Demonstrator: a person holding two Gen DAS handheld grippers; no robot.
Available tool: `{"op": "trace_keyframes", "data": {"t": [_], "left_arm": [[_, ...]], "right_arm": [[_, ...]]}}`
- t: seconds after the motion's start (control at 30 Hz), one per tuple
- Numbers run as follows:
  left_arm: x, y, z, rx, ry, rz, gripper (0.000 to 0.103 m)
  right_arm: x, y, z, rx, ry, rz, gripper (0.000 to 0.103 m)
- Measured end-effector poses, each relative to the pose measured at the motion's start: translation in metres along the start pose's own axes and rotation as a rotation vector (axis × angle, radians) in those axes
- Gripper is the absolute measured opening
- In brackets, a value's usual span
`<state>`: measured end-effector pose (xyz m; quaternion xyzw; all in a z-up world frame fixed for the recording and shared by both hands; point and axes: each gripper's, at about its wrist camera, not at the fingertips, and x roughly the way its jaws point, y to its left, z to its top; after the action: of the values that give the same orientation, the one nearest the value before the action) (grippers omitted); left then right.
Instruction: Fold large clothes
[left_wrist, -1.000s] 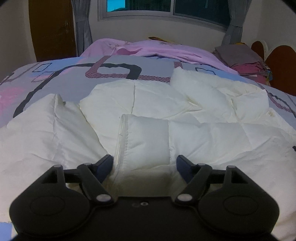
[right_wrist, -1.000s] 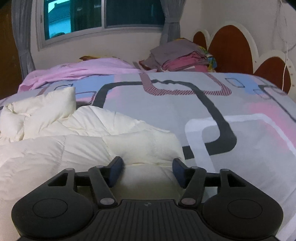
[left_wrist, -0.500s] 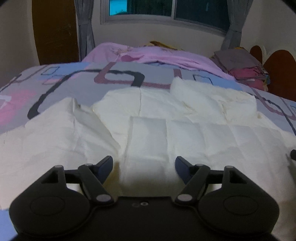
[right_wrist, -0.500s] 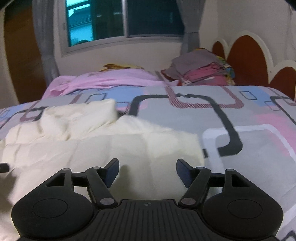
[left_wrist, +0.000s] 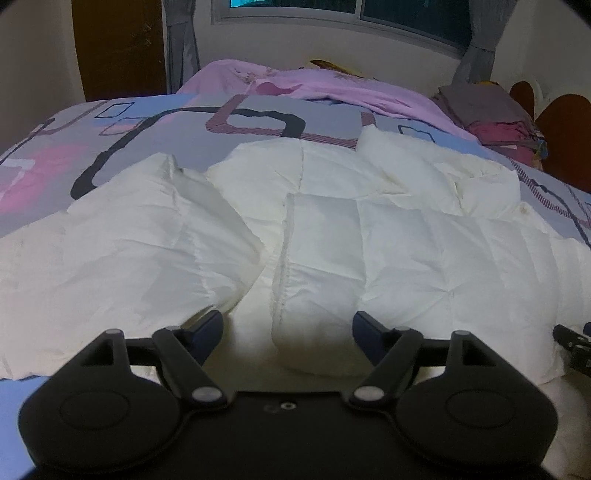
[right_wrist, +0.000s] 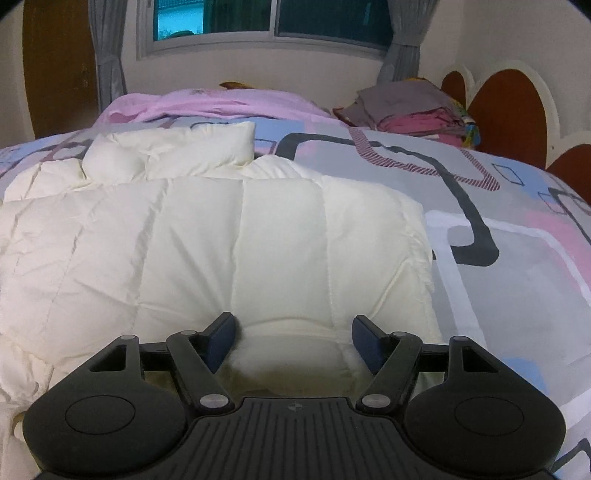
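My right gripper (right_wrist: 293, 334) and left gripper (left_wrist: 288, 332) each bite a thick bunched fold of the cream padded jacket (right_wrist: 229, 236) (jaws wide around it), which stretches straight ahead across the patterned bedspread (right_wrist: 517, 258), hem nearest me.

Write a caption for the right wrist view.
Right gripper holds a puffy white jacket on a patterned bed.

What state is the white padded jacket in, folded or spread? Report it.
Partly folded. The white padded jacket lies on the patterned bedspread with one panel doubled over its middle, a stitched edge on top, and bunched parts behind.
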<state>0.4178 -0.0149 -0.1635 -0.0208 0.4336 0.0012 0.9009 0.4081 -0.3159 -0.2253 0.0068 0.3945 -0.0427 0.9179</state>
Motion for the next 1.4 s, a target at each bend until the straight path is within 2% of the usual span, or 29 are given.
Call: {"op": "trace_keyframes", "data": {"t": [0.1,0.37,0.43,0.53,0.73,1.0,1.13,1.27,1.4], "left_arm": [[-0.006,0.004,0.000,-0.006,-0.007,0.005,0.076],[-0.031,0.028,-0.001,-0.046,-0.024,0.000,0.077],[-0.038,0.039,-0.003,-0.058,-0.026,0.008,0.077],[-0.050,0.061,-0.007,-0.093,-0.026,0.017,0.079],[-0.074,0.127,-0.025,-0.238,-0.031,0.060,0.088],[-0.086,0.210,-0.058,-0.454,0.017,0.167,0.088],[-0.089,0.239,-0.066,-0.513,0.017,0.220,0.088],[-0.094,0.262,-0.073,-0.568,0.005,0.241,0.089],[-0.095,0.289,-0.080,-0.668,-0.014,0.227,0.089]], "right_arm": [[-0.005,0.002,0.007,-0.005,0.021,-0.006,0.069],[-0.036,0.034,0.016,-0.016,-0.057,0.065,0.069],[-0.025,0.045,0.015,-0.051,-0.017,0.044,0.069],[-0.015,0.046,0.014,-0.022,0.019,0.047,0.069],[-0.034,0.064,0.029,-0.007,-0.034,0.130,0.069],[-0.054,0.131,0.046,-0.081,-0.075,0.285,0.069],[-0.058,0.161,0.058,-0.100,-0.085,0.333,0.069],[-0.051,0.189,0.064,-0.124,-0.081,0.342,0.069],[-0.025,0.213,0.053,-0.170,-0.008,0.298,0.069]]}}
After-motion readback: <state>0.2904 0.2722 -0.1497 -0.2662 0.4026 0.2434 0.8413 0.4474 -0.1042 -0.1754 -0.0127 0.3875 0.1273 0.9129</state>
